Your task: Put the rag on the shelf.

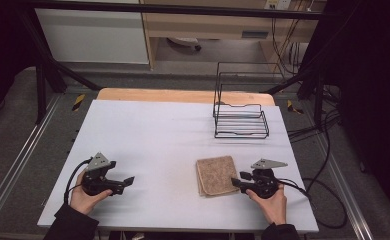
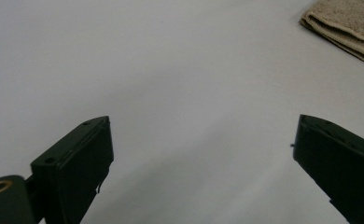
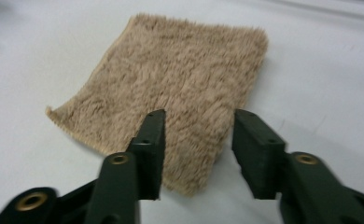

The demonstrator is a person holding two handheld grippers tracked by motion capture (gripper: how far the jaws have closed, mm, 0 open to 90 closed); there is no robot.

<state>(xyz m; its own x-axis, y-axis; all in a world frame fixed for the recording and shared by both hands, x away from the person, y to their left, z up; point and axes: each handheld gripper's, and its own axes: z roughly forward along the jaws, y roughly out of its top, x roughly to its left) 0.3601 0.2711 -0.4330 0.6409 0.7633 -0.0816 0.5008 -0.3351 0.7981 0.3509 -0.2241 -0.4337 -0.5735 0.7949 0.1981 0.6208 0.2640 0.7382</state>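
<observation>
Right gripper (image 1: 236,181): held in the person's right hand (image 1: 271,202) near the front right of the table (image 1: 148,130); its jaws point left at the right edge of the cloth (image 1: 216,175); in the right gripper view (image 3: 196,123) the jaws stand partly apart, one over the cloth's near corner, the other just past its edge over bare table; nothing is clamped between them; whether the tips touch the cloth I cannot tell
Left gripper (image 1: 128,181): held in the left hand (image 1: 85,200) near the front left of the table; jaws spread wide in its own view (image 2: 201,135), with only bare table between them; it grips nothing
Cloth: tan, fluffy, folded into a rough square, lying flat on the table right of centre towards the front; its folded edge (image 2: 346,28) shows at the top right of the left gripper view, well apart from that gripper
Rack (image 1: 240,117): black wire, standing at the back right of the table, beyond the cloth and apart from it
Way between: bare white table lies between the left gripper and the cloth; no object sits between the right gripper and the cloth
Cables: one trails off each gripper; the right one (image 1: 328,200) loops past the table's right edge
</observation>
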